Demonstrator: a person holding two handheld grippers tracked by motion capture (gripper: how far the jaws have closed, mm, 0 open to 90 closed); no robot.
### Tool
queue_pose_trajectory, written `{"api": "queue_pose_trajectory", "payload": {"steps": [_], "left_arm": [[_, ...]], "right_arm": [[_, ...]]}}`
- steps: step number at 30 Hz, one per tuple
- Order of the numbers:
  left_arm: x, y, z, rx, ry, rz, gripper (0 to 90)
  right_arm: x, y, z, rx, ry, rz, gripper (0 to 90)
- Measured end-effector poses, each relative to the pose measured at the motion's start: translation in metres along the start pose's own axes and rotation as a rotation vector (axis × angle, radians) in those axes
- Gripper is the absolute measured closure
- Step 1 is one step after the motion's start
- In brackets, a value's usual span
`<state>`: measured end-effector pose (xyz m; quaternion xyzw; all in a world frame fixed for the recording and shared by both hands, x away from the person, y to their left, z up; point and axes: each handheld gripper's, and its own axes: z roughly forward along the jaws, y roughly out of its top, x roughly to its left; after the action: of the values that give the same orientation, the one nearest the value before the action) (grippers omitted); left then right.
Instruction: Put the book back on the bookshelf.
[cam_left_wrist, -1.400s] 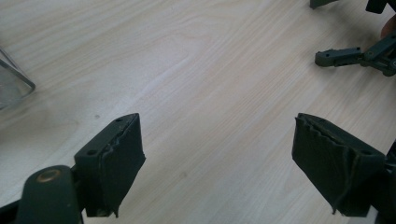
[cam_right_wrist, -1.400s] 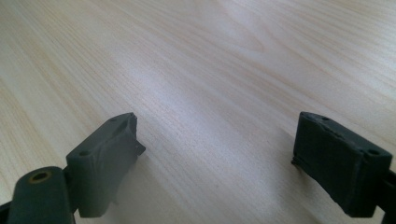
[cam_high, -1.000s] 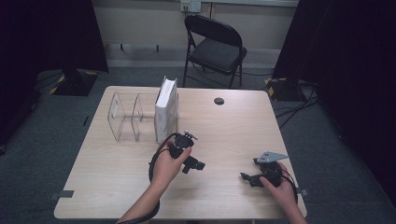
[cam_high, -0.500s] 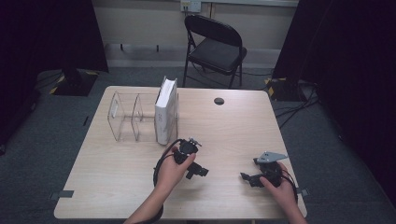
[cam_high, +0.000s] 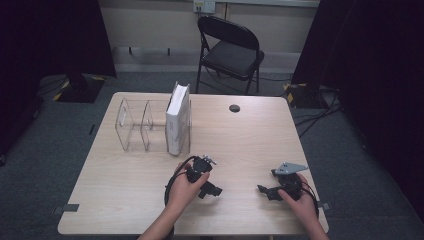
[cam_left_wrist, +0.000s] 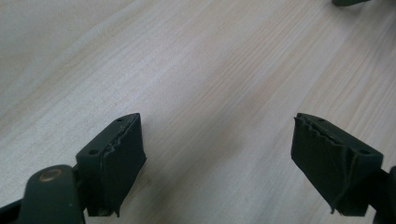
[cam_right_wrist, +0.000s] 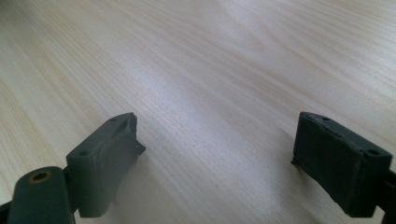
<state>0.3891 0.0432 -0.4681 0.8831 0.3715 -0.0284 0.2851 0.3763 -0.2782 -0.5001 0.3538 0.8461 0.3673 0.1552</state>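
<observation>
Clear acrylic three-slot rack (cam_high: 134, 125) stood left on the pale wood-grain table (cam_high: 110, 200), with a white upright book (cam_high: 177, 120) in its rightmost slot, spine edge toward the person. The book lay up and left of the left gripper (cam_high: 214, 190), the nearer one, whose black ridged jaws were wide and empty. Right gripper (cam_high: 264, 190) sat well apart, also wide and empty.
</observation>
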Motion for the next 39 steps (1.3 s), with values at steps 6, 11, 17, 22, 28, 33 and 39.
{"api": "queue_pose_trajectory", "payload": {"steps": [6,11,17,22,28,33,39], "left_arm": [[-0.004,-0.006,0.004,-0.021,0.03,0.051,16.0],[-0.007,-0.01,0.008,-0.051,0.045,0.09,13.7],[-0.01,-0.016,0.011,-0.084,0.034,0.125,3.9],[-0.013,-0.02,0.014,-0.099,0.044,0.158,0.5],[-0.017,-0.025,0.017,-0.13,0.08,0.19,0.0],[-0.019,-0.029,0.018,-0.15,0.1,0.223,0.0],[-0.022,-0.034,0.02,-0.177,0.135,0.247,0.0]], "right_arm": [[0.0,0.0,0.0,0.0,0.0,0.0,12.7],[0.0,0.0,0.0,0.0,0.0,0.0,12.7],[0.0,0.0,0.0,0.0,0.0,0.0,12.7],[0.0,0.0,0.0,0.0,0.0,0.0,12.7],[0.0,0.0,0.0,0.0,0.0,-0.001,12.7],[0.0,0.0,0.0,0.0,0.0,0.0,12.7],[0.0,0.0,0.0,0.0,0.0,0.0,12.7]]}}
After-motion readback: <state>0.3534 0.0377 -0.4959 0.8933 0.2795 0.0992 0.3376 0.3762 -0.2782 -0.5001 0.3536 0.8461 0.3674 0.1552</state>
